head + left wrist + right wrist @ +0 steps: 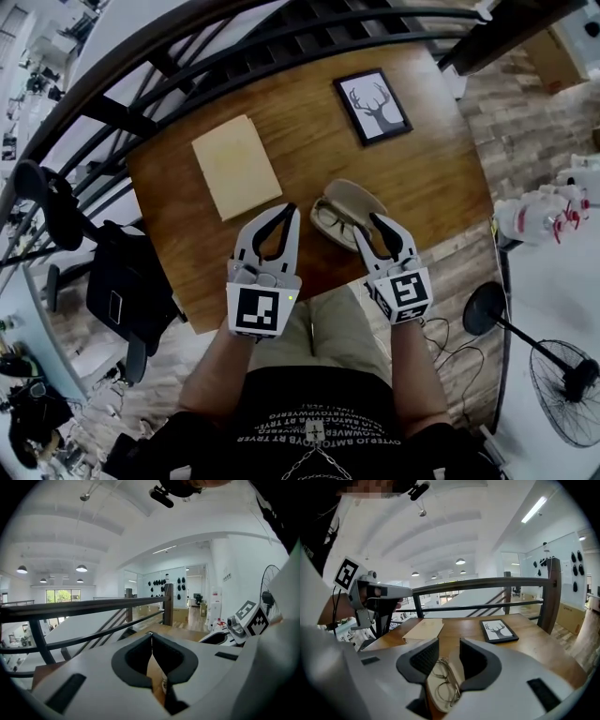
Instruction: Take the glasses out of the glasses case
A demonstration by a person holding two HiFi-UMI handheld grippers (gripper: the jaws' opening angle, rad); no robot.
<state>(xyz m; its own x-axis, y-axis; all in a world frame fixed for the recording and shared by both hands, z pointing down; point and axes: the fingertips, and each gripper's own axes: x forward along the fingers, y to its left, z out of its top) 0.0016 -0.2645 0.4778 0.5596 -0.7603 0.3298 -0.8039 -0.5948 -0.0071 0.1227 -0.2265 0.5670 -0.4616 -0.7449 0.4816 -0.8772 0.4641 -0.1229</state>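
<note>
Up close, glasses (446,682) in case (434,690) past right gripper (449,644) — jaws parted; left gripper (151,635) — jaws together.

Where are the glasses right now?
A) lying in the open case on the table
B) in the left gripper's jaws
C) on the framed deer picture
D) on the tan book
A: the glasses lie inside the open glasses case on the table; the right gripper has its jaws apart near them, gripping nothing.
</note>
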